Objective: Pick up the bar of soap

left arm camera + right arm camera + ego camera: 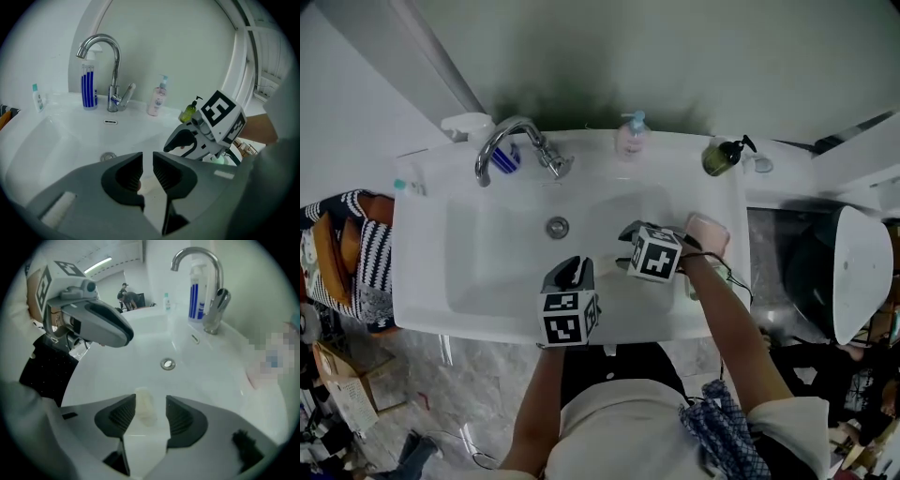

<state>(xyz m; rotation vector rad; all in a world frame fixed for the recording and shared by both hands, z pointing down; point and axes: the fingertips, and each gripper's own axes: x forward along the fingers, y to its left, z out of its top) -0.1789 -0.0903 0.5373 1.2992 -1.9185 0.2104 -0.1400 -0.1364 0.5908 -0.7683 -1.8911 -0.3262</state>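
A pale, cream bar of soap (144, 408) shows between the jaws of my right gripper (151, 411). It lies close against the left pad, and a gap of white basin shows between it and the right pad. I cannot tell whether it rests on the basin floor. In the head view the right gripper (628, 246) hangs over the right half of the sink (431, 244), and the soap is hidden there. My left gripper (148, 171) is over the basin's front (572, 267), its jaws a narrow slit apart with nothing between them.
A chrome faucet (511, 141) stands at the back rim above the drain (558, 226). A blue-striped bottle (506, 157), a pink pump bottle (632, 136) and a green pump bottle (722, 157) line the back. A pink item (710, 232) sits on the right rim.
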